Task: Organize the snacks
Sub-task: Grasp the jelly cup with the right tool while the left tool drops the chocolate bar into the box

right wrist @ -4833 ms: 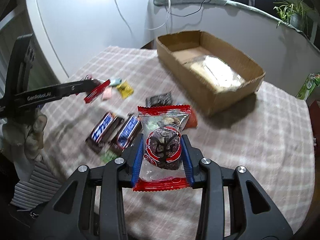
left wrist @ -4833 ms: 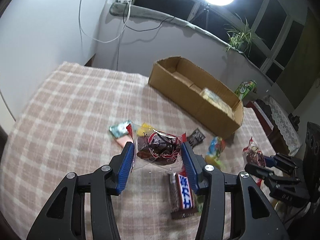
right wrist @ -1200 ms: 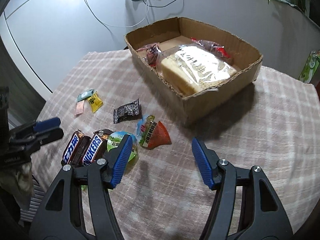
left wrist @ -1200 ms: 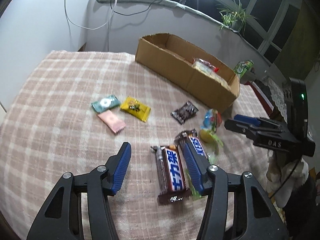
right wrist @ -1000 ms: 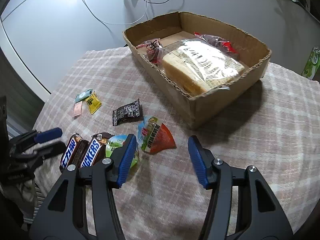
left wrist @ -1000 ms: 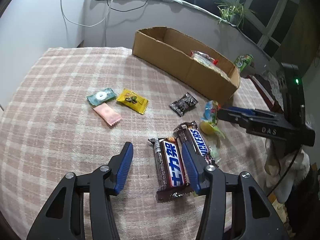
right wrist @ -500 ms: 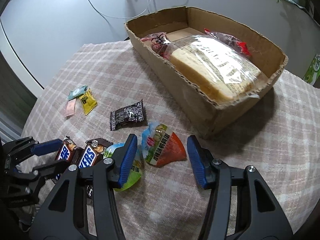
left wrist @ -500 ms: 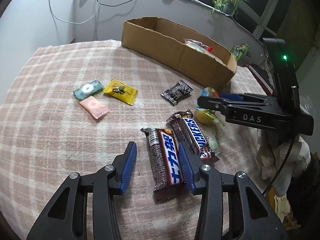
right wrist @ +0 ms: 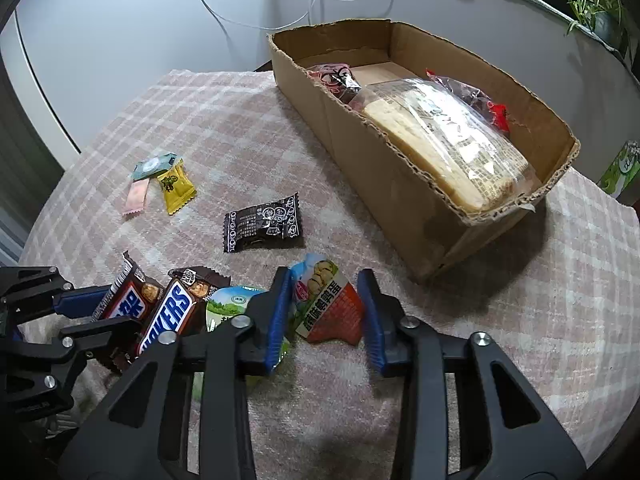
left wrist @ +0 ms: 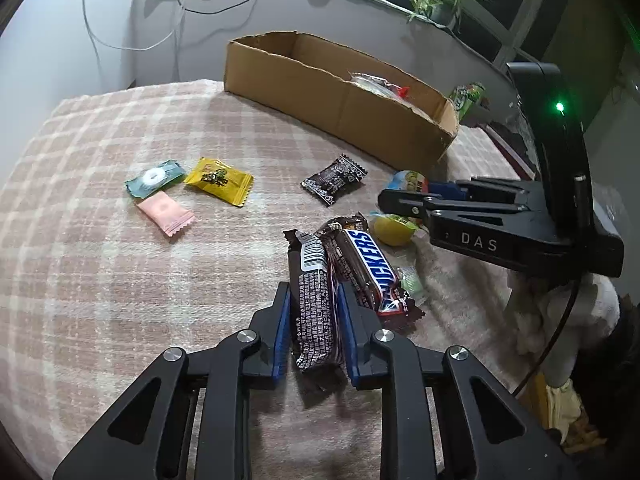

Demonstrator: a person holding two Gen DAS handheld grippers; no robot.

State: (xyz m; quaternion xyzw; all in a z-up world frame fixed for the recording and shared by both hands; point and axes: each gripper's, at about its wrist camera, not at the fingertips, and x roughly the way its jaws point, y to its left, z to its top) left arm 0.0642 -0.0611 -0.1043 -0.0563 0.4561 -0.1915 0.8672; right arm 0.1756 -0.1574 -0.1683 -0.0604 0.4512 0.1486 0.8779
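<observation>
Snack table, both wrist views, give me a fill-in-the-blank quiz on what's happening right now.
1. The left gripper is shut on a ___ bar.
2. The bread loaf lies inside the ___ box.
3. The right gripper straddles the orange-bottomed ___ packet.
4. The yellow candy lies beside the teal and ___ candies.

Missing words: chocolate; cardboard; triangular; pink

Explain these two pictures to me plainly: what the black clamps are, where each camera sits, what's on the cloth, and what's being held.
No robot here: a person holds a two-finger tool in each hand, and each tool carries a camera looking along its blue-padded fingers. The left tool is shut on a chocolate bar turned on its edge; a Snickers bar lies beside it. The right tool straddles a triangular snack pack, seemingly not yet clamped. Small candies and a black packet lie on the checked cloth. The cardboard box already holds bread and other packets.
</observation>
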